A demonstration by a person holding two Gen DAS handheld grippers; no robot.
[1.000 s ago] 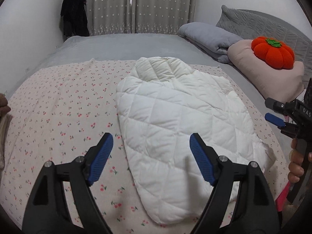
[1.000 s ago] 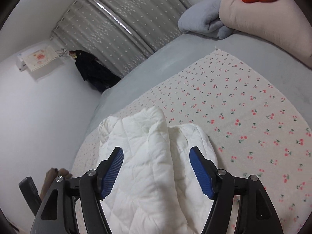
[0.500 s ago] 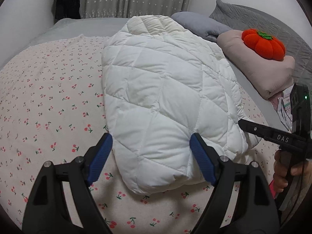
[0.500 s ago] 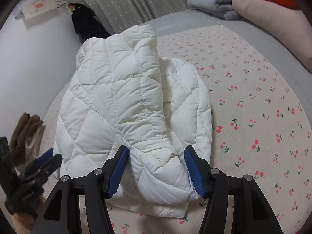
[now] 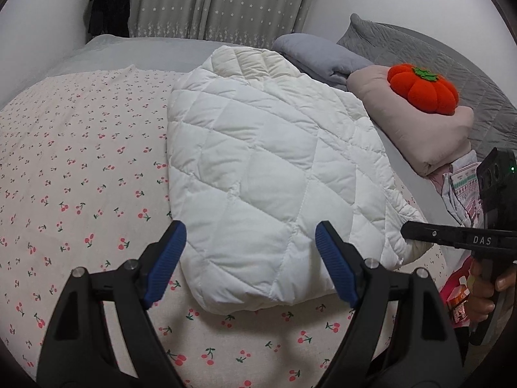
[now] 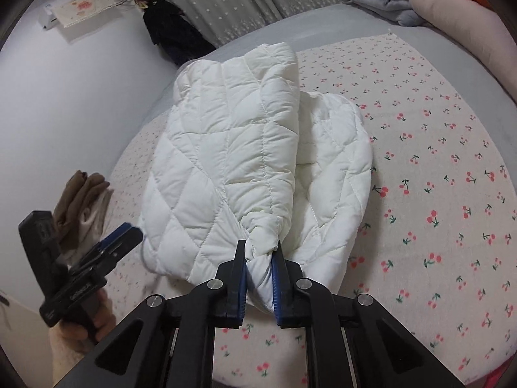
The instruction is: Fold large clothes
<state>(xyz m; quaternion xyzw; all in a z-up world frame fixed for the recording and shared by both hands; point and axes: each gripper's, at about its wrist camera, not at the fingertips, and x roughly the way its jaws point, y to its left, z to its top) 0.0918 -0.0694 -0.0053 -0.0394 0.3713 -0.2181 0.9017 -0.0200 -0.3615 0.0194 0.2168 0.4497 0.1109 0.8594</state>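
Left gripper point(image 5: 250, 258) jaws spread wide, hovering over the white quilted jacket point(image 5: 268, 174) at the bed's point(image 5: 80, 177) near edge. Right gripper point(image 6: 260, 278) has just clenched onto the jacket's sleeve cuff point(image 6: 263, 245); next fold likely starting.

one white jacket point(image 5: 258, 174), two tongs point(image 5: 250, 258) point(image 6: 259, 255), one pumpkin cushion point(image 5: 423, 89).
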